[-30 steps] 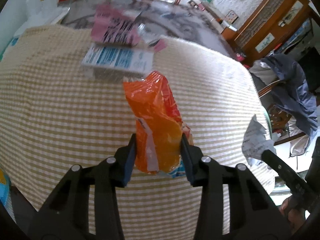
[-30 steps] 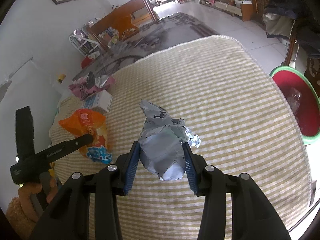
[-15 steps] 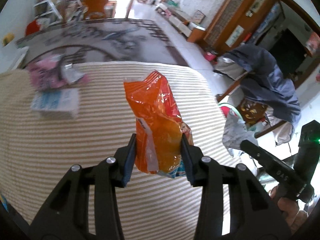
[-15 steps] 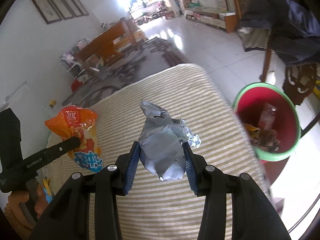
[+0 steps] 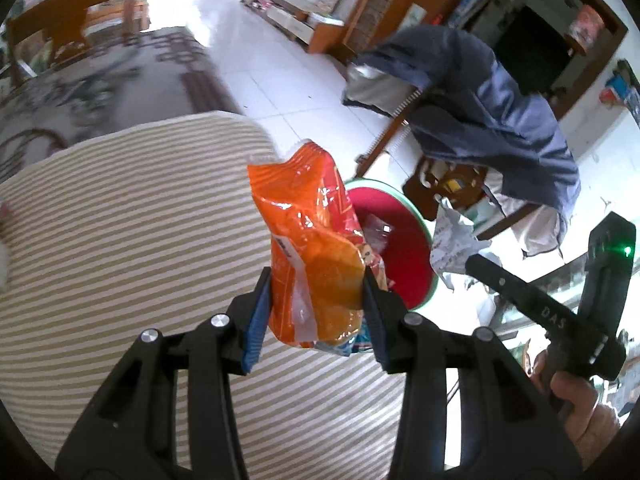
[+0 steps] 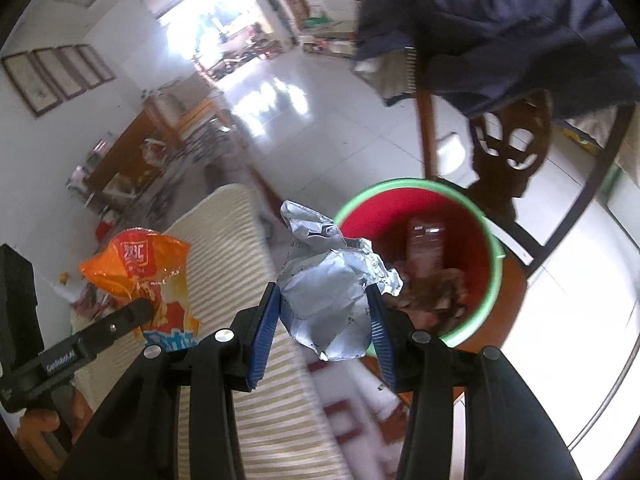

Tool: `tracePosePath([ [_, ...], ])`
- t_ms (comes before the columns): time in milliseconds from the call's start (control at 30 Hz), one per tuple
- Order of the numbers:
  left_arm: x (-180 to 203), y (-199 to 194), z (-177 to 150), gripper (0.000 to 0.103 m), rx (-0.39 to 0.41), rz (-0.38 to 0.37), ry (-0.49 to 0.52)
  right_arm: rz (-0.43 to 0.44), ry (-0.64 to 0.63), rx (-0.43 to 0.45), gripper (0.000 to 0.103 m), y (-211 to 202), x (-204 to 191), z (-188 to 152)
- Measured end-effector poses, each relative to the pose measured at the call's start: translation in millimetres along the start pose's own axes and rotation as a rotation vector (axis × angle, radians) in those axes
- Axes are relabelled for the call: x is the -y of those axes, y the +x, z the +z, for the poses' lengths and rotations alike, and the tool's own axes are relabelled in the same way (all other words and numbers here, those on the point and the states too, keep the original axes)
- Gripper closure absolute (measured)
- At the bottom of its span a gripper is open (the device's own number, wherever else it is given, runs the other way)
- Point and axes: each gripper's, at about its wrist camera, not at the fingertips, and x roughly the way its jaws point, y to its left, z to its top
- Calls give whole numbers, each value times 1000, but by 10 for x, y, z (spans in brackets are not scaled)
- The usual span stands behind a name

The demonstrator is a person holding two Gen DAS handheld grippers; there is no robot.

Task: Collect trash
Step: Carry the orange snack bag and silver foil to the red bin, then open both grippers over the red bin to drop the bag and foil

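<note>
Trash in both grips: left gripper (image 5: 318, 304) clamps the orange snack bag (image 5: 314, 240), right gripper (image 6: 322, 320) pinches crumpled paper (image 6: 328, 292). Red bin (image 6: 494, 264) sits just ahead, below; best to centre over its mouth before letting go.

Each hand-held gripper (image 5: 316, 312) (image 6: 322, 322) is black plastic with blue pads, silver screws at the finger joints, and white lettering along one finger.

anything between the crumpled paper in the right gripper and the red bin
Nothing solid: in the right wrist view the crumpled paper overlaps the rim of the red bin, with only air between.
</note>
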Motion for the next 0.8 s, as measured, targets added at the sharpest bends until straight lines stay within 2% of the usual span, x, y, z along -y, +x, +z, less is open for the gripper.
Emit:
tracePosePath([
  [300, 668, 614, 250, 62, -62, -31, 102, 6, 42, -11, 59, 41, 481, 240],
  [333, 719, 658, 269, 58, -73, -32, 114, 6, 46, -11, 59, 52, 515, 259],
  [367, 771, 699, 290, 47, -76, -28, 124, 5, 51, -7, 57, 59, 550, 281],
  [433, 786, 697, 310, 34, -55, -20, 124, 11, 61, -1, 48, 67, 602, 316],
  [467, 788, 695, 317, 33, -45, -18, 115, 12, 67, 5, 43, 72, 629, 329],
  [533, 763, 697, 321, 32, -52, -15, 100, 7, 78, 10, 39, 86, 685, 359],
  [800, 321, 465, 240, 28, -22, 79, 4, 30, 90, -18, 39, 178, 628, 321],
])
